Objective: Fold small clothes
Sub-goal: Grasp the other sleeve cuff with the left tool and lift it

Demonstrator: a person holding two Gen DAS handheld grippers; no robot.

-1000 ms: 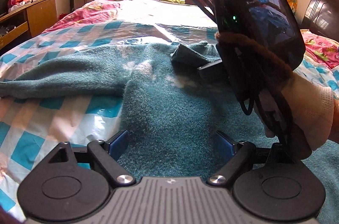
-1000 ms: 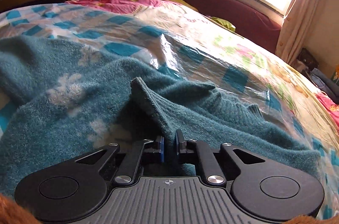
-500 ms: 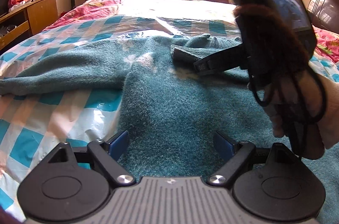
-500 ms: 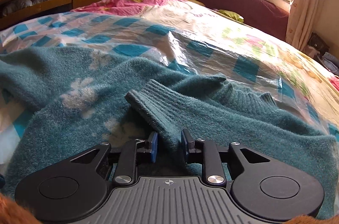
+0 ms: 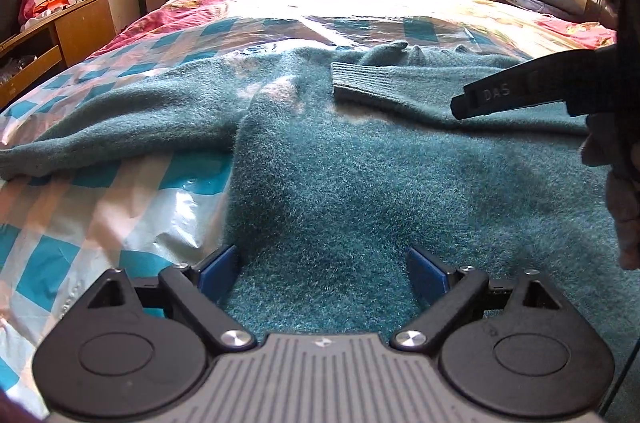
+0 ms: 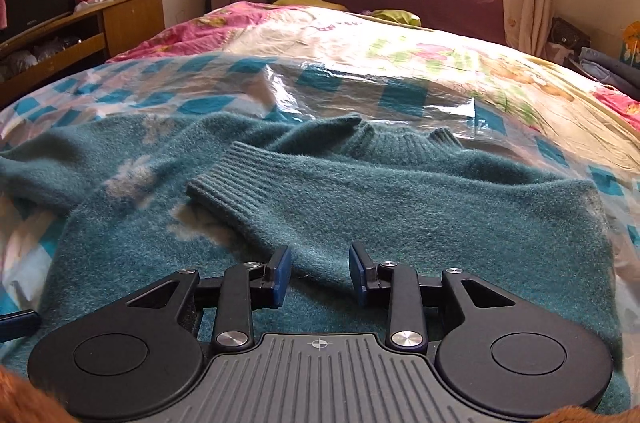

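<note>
Teal sweater (image 5: 360, 159) lay flat on plastic-covered bed (image 6: 360, 71); one sleeve (image 6: 280, 191) was folded across its chest, other sleeve ran out L, end cut off by frame. L gripper (image 5: 322, 273) was spread wide over hem, nothing held. R gripper (image 6: 320, 273) was parted over the sleeve w/o gripping; its body mostly cropped in L view.

A wide bed (image 6: 460, 63) carries a glossy clear plastic sheet over a blue-and-white checked cover (image 5: 100, 207). Directly on that sheet lies a fuzzy teal knitted sweater (image 6: 360, 207), one ribbed-cuffed sleeve (image 6: 228, 183) folded across its chest.
</note>
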